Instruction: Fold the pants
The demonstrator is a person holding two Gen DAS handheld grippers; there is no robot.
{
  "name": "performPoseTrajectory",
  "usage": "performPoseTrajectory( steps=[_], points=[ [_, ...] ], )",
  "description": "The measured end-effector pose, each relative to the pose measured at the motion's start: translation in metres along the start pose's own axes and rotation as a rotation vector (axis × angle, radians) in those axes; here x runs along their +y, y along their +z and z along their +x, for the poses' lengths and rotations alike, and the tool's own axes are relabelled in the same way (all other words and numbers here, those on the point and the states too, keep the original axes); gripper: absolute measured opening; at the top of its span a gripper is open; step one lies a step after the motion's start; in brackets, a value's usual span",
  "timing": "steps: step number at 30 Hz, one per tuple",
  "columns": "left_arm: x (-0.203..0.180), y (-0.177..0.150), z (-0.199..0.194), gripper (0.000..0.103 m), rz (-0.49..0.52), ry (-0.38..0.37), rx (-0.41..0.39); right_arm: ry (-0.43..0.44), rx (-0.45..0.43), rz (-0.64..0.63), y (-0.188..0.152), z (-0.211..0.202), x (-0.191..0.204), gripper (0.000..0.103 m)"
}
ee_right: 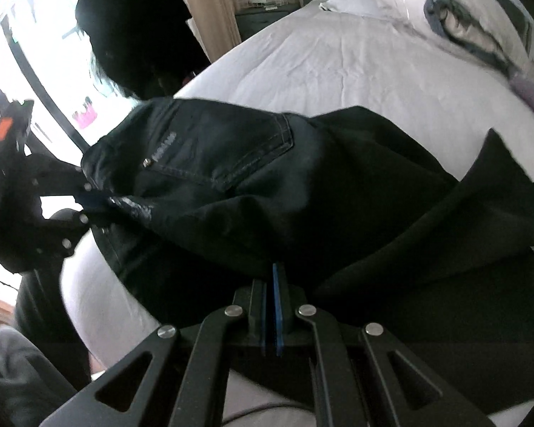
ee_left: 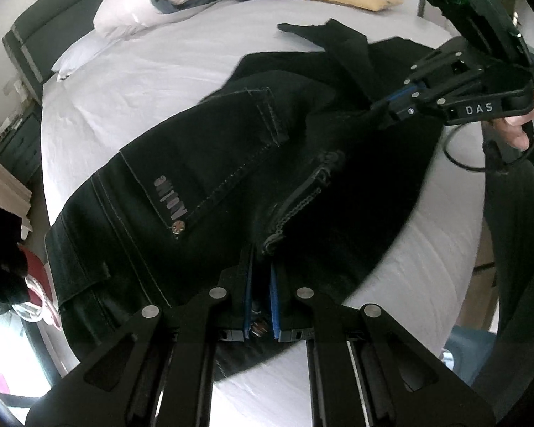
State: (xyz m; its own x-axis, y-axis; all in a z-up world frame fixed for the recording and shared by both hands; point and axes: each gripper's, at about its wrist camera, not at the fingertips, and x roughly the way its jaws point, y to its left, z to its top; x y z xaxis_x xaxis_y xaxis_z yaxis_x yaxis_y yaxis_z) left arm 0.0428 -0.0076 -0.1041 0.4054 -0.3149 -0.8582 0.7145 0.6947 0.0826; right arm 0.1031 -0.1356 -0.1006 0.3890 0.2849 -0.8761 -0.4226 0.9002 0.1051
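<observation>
Black denim pants [ee_left: 210, 163] lie bunched across the near edge of the white-sheeted bed [ee_left: 153, 71]. Left gripper [ee_left: 259, 277] clamps the fly; right gripper [ee_right: 273, 299] pinches fabric farther along. Risk: thin pinches may slip under tension, dropping cloth off the bed.

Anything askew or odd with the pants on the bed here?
Nothing damaged. The black pants lie bunched on the bed, one leg end flipped up and creased; left gripper and right gripper both pinch the fabric.
</observation>
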Motion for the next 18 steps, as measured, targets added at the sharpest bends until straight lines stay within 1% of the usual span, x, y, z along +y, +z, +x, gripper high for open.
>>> performPoseTrajectory(
  steps=[1,5,8,9,10,16,18],
  points=[
    [0.0,0.0,0.0,0.007,0.005,0.001,0.001,-0.016,0.001,-0.005,-0.002,0.003,0.007,0.004],
    [-0.004,0.001,0.001,0.007,0.015,-0.008,0.006,-0.036,0.001,-0.011,-0.001,0.012,0.01,0.004],
    [-0.009,0.0,0.003,0.007,0.034,-0.007,0.009,-0.091,0.005,-0.055,-0.016,0.01,0.015,0.004],
    [-0.01,0.0,0.003,0.007,0.041,-0.006,0.011,-0.109,0.011,-0.071,-0.016,0.013,0.019,0.004],
    [-0.01,-0.001,0.001,0.007,0.04,-0.011,0.007,-0.13,0.01,-0.089,-0.025,0.009,0.025,0.004],
    [-0.015,-0.006,0.0,0.007,0.043,-0.012,0.011,-0.125,0.018,-0.081,-0.028,0.012,0.021,0.004],
    [-0.015,-0.007,0.002,0.007,0.044,-0.009,0.01,-0.141,0.017,-0.101,-0.028,0.012,0.025,0.004]
  ],
)
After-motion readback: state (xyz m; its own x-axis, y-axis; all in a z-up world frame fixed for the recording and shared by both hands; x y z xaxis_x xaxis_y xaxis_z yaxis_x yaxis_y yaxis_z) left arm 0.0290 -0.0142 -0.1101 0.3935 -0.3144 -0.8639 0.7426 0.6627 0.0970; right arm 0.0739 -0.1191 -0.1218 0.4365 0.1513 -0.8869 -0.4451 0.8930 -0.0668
